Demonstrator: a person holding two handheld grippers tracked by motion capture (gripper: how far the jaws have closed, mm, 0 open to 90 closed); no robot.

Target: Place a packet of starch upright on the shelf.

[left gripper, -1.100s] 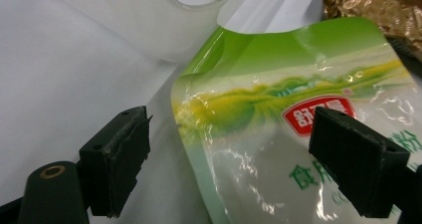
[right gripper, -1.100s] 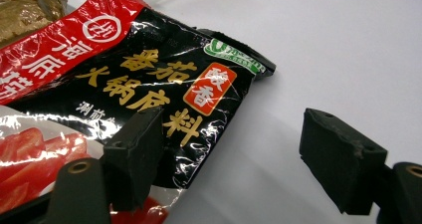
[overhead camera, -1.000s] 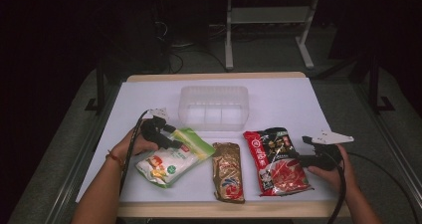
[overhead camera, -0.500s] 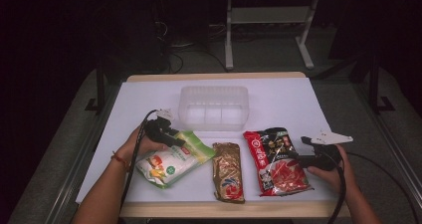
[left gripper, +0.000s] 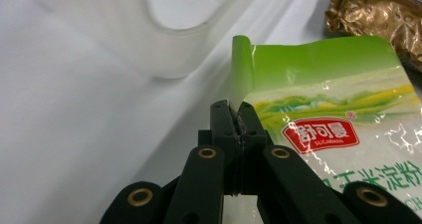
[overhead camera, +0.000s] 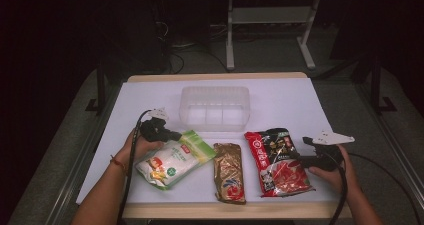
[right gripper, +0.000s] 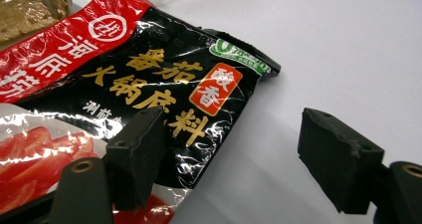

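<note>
Green-and-white pouch (overhead camera: 172, 161) lies slanted at front left; red-and-black pouch (overhead camera: 277, 160) flat at front right

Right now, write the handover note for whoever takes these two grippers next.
Left gripper: jaws have just been closing, now shut on the top edge of the green and white pouch.
Right gripper: open, by the edge of the red and black sauce pouch, nothing held.
Gold packet lies between them; clear bin behind.
Done: green pouch gripped.
Left: probably move the pouches into the bin.
</note>
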